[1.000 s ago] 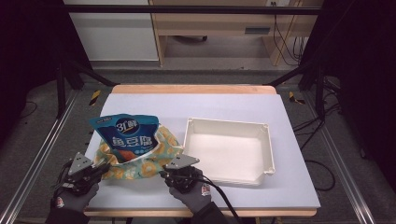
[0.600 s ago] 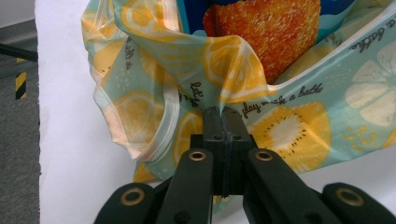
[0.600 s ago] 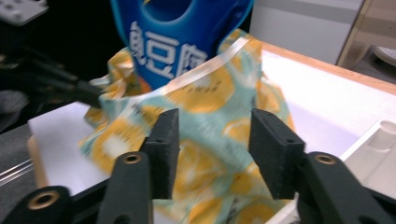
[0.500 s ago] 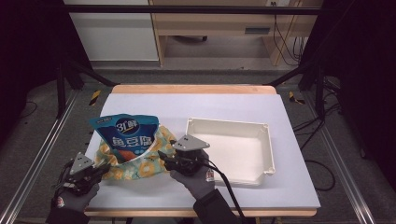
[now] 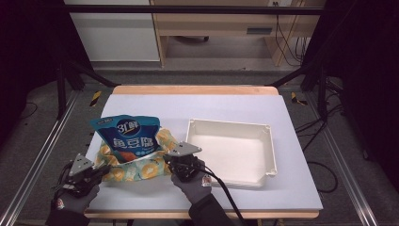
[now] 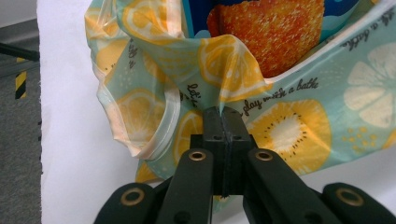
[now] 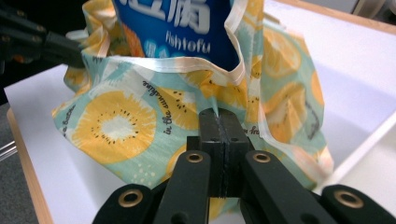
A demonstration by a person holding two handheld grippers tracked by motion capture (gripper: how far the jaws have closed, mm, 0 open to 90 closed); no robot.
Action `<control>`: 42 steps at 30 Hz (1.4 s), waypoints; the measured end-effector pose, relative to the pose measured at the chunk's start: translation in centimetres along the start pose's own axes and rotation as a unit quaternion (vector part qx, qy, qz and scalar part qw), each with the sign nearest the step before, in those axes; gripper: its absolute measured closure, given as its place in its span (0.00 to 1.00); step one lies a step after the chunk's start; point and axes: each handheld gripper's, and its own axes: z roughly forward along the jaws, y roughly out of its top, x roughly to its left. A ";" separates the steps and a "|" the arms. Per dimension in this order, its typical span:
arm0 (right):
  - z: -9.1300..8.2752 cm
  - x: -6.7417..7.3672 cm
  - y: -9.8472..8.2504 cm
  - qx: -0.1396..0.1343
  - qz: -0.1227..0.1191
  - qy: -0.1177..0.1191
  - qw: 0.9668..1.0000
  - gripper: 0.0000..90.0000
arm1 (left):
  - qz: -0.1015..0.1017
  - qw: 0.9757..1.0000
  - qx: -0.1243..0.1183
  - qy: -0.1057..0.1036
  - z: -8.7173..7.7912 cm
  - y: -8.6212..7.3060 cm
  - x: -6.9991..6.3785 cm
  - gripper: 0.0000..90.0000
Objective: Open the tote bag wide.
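The big white tabletop (image 5: 197, 110) carries everything. On its right side sits a white plastic tray (image 5: 229, 151). To the left of the tray, near the front edge, lies a cloth bag with lemon pictures (image 5: 136, 165). A blue fish tofu packet (image 5: 126, 136) sticks up out of the bag's open top, leaning toward the back.

The left gripper (image 5: 94, 173) is at the bag's left corner. In the left gripper view its jaws are pressed tight together on a fold of the bag's cloth (image 6: 219, 105).

The right gripper (image 5: 171, 160) is at the bag's right side, just beside the tray. Its jaws have just been closing, and in the right gripper view they are pinched together on the bag's cloth (image 7: 215, 105), right under the bag's white rim.
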 end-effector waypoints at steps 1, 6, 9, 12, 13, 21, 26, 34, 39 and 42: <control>0.0 0.1 -0.3 0.001 0.000 -0.001 1.000 1.00 | 0.001 1.000 0.004 0.000 0.1 0.0 0.0 1.00; 0.0 0.8 -2.3 0.003 0.004 -0.004 1.000 1.00 | -0.004 1.000 0.013 0.001 0.7 -0.2 0.1 1.00; 0.2 1.1 -3.0 0.012 -0.001 -0.007 1.000 1.00 | -0.007 1.000 0.021 0.002 1.2 -0.4 0.2 1.00; 0.6 1.1 -3.5 0.019 0.001 -0.012 1.000 1.00 | -0.003 1.000 0.027 0.002 1.4 -0.4 0.3 0.99; 0.7 1.1 -3.6 0.020 0.004 -0.014 1.000 1.00 | -0.004 1.000 0.026 0.004 1.6 -0.4 0.3 0.99; 1.5 1.4 -4.4 0.029 -0.003 -0.027 0.999 0.97 | -0.017 1.000 0.013 0.002 1.9 -0.5 0.6 0.89; 1.9 1.6 -4.8 0.038 -0.005 -0.029 0.999 0.93 | -0.018 1.000 -0.021 -0.003 1.1 -0.4 0.6 0.72; 1.2 1.5 -4.7 0.022 -0.014 0.011 1.000 0.71 | -0.038 0.997 -0.069 -0.002 -0.4 -0.2 0.6 0.52; -0.6 1.1 -3.8 -0.010 -0.010 0.020 1.000 0.63 | -0.050 0.993 -0.103 -0.003 -1.6 0.1 0.7 0.48; -1.6 0.5 -3.2 -0.031 -0.002 0.025 0.999 0.59 | -0.051 0.991 -0.121 -0.004 -2.1 0.2 0.7 0.47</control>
